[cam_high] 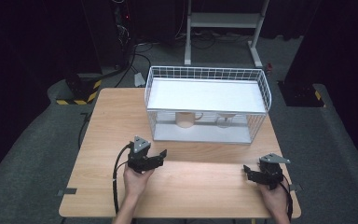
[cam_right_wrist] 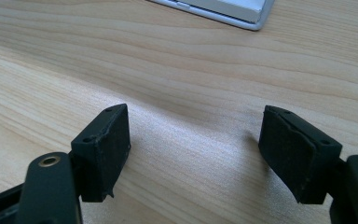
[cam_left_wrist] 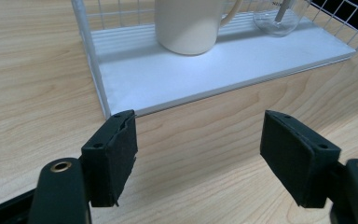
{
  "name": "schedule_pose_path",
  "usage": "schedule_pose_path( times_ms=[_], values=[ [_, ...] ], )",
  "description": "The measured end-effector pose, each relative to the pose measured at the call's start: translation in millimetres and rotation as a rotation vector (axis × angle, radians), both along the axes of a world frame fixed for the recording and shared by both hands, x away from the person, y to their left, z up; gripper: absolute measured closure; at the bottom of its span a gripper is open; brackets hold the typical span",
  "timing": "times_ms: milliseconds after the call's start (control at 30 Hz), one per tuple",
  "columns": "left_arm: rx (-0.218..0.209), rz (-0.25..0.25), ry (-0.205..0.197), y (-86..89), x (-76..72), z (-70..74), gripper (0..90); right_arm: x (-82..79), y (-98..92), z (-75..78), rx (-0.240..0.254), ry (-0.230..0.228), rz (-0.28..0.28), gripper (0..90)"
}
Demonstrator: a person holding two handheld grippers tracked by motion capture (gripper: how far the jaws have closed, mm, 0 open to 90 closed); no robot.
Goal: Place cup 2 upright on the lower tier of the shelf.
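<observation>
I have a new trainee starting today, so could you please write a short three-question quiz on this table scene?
1. True or false: the cream mug stands on the lower shelf of the white wire rack.
2. Which gripper is aimed at the mug: A) left gripper B) right gripper?
3. What stands beside the mug on that shelf?

Key:
1. True.
2. A. The mug shows beyond its open, empty jaws; the right gripper, also open and empty, looks onto the bare wooden table.
3. A clear glass.
</observation>
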State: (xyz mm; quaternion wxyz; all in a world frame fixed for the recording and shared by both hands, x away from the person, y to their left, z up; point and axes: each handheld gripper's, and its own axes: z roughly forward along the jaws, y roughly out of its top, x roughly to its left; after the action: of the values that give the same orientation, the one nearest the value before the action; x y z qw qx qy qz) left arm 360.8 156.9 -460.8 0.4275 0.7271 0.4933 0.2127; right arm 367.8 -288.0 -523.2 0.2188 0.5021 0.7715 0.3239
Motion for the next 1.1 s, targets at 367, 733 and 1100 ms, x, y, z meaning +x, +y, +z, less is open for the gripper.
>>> schedule_pose_path(
  times_ms=[367, 733, 1100],
  values=[
    [0.016, 0.026, 0.032, 12.7, -5.7, -14.4, 28.0, 0.2, 0.1, 0.1, 0.001, 0.001, -0.004, 24.8],
    [0.051, 0.057, 0.061, 18.1, -3.4, -29.0, 28.0, 0.3, -0.1, 0.1, -0.001, 0.000, -0.003, 24.8],
    [0.068, 0.092, 0.085, 25.0, 0.3, -41.4, 27.0, 0.3, 0.0, 0.0, 0.000, 0.001, -0.004, 24.8]
  ],
)
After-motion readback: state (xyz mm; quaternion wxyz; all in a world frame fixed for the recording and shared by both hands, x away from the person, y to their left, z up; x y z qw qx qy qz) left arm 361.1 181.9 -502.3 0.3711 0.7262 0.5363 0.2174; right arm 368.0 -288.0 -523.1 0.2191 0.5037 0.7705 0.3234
